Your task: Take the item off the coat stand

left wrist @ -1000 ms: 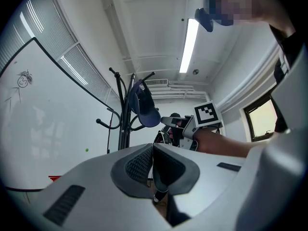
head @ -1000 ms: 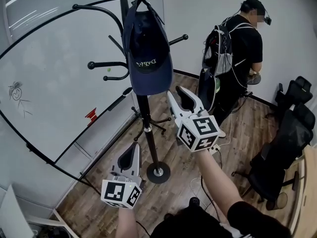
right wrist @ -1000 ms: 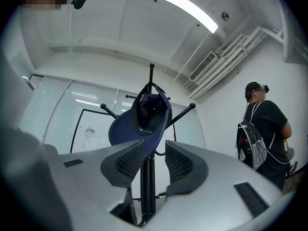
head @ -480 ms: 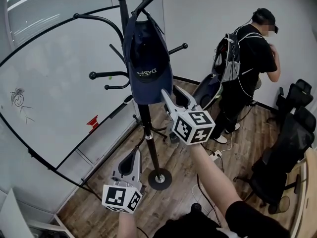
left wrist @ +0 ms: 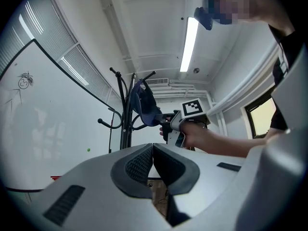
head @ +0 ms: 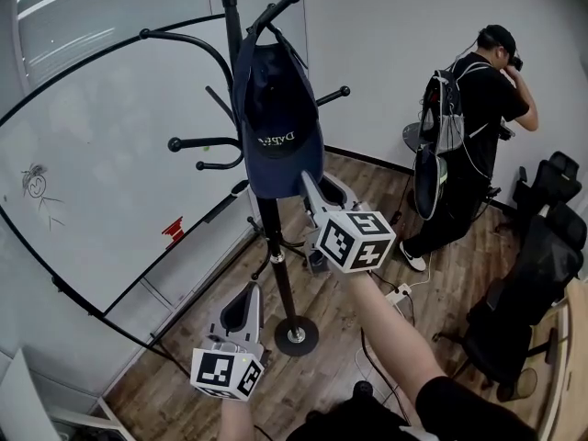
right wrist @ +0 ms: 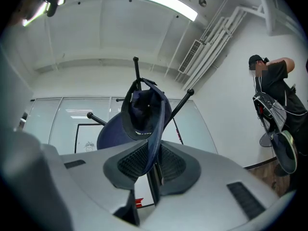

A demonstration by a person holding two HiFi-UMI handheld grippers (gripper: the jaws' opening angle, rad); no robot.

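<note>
Head view: the navy cap [head: 276,118] hangs by its back strap from an upper hook [head: 276,7] of the black coat stand [head: 277,246]. The right tool [head: 319,184] has come up to the cap's brim at its lower right edge. The left tool [head: 246,294] is low and near, beside the stand's pole. The stand's round foot sits on the wooden floor [head: 184,356], with a whiteboard [head: 92,154] at the left. Far right are a person [head: 469,127] and black office chairs [head: 542,246]. No work surface shows.

Left gripper view: this tool's jaws are together with nothing in them. It is not bracing the stand, so a sideways tug on the cap could rock or tip it.

Right gripper view: the jaws are closing with the brim's thin edge between the pads, which look to be touching it. The bite is shallow, so the brim could slip out. A straight downward pull would probably snag the strap on the hook; the cap likely needs lifting up and off first.
</note>
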